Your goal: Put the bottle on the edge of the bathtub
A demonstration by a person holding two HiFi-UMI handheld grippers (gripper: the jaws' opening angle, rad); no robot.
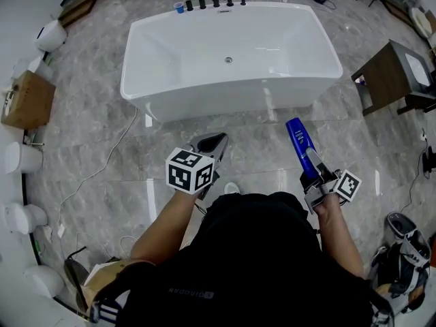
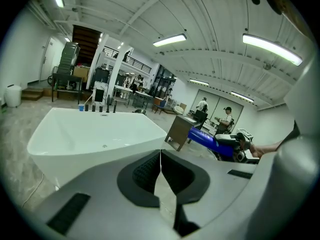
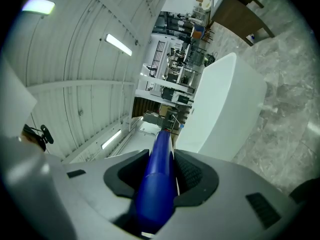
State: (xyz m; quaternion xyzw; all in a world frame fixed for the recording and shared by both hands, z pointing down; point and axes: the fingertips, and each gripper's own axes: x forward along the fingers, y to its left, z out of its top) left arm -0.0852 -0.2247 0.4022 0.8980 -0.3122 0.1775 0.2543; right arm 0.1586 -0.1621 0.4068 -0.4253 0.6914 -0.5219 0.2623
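A white freestanding bathtub (image 1: 231, 87) stands on the grey marble floor ahead of me, its rim bare along the near side. My right gripper (image 1: 315, 176) is shut on a blue bottle (image 1: 300, 145), which points up and forward toward the tub's right end, short of it. In the right gripper view the blue bottle (image 3: 157, 184) lies between the dark pads, with the bathtub (image 3: 225, 109) beyond. My left gripper (image 1: 210, 145) hangs shut and empty in front of the tub's near wall. In the left gripper view its jaws (image 2: 161, 176) meet, with the bathtub (image 2: 95, 134) and the bottle (image 2: 212, 141) in sight.
Black taps and a small blue cup (image 1: 179, 7) line the tub's far rim. A brown side table (image 1: 390, 77) stands to the right, white toilets (image 1: 22, 159) along the left wall, a wooden cabinet (image 1: 27, 99) too. Cables lie on the floor (image 1: 102, 162).
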